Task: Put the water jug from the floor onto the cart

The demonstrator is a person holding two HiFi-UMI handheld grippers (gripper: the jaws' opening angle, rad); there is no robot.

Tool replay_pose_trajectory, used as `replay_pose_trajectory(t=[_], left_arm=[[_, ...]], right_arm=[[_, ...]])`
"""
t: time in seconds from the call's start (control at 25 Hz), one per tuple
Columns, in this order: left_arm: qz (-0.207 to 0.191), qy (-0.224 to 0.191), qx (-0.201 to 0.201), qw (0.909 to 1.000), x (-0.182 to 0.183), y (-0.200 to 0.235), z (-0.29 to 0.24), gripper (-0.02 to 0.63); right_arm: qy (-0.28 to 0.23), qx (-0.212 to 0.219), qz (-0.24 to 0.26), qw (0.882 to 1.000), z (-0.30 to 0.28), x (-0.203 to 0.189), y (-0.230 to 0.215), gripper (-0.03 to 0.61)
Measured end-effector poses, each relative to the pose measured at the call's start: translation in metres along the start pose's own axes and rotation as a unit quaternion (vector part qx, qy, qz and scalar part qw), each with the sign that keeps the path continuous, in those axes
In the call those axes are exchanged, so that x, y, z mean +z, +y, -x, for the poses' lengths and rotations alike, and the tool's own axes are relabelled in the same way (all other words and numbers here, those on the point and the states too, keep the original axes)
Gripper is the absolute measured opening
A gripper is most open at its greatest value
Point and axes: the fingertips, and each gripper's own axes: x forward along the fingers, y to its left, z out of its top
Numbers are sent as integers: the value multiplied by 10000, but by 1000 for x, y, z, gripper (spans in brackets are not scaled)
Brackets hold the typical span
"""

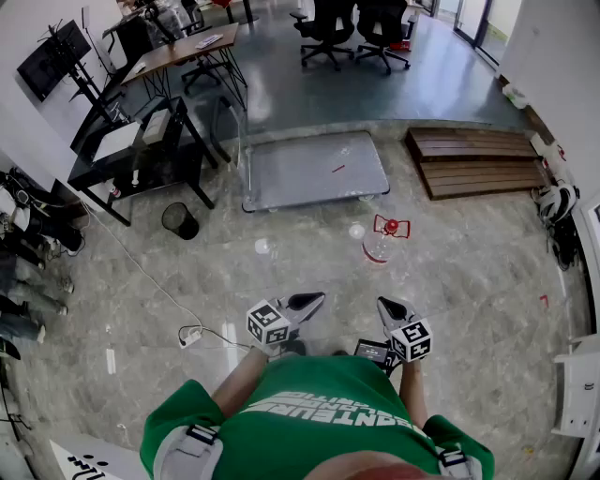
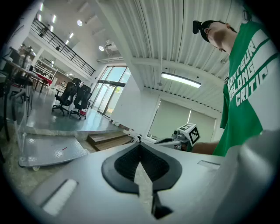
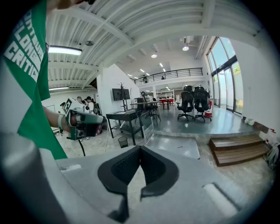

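Note:
The water jug [image 1: 379, 247] is clear with a red handle on top and stands upright on the marble floor in the head view. Just beyond it lies the cart [image 1: 314, 170], a low grey platform with a clear upright panel at its left end. My left gripper [image 1: 310, 302] and right gripper [image 1: 388, 307] hover side by side near my body, short of the jug, both shut and empty. The left gripper view shows its jaws [image 2: 140, 145] meeting at the tip, with the cart [image 2: 48, 151] at the left. In the right gripper view the jaws [image 3: 140, 148] are closed, the cart [image 3: 175, 147] ahead, the jug hidden.
A black mesh bin [image 1: 178, 220] and a black table [image 1: 131, 155] stand left of the cart. Wooden steps [image 1: 478, 161] lie at its right. A power strip [image 1: 190, 336] with a cable lies on the floor at my left. Office chairs [image 1: 352, 28] stand on the raised floor behind.

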Motion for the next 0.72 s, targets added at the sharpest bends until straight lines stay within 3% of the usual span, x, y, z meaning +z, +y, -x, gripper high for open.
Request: replay_pose_trajectory(t=[0.72], left_arm=[[186,174,166,9995,-25,-17,8,14]], right_arm=[[36,71,-124,9999,15,-20,11,-8]])
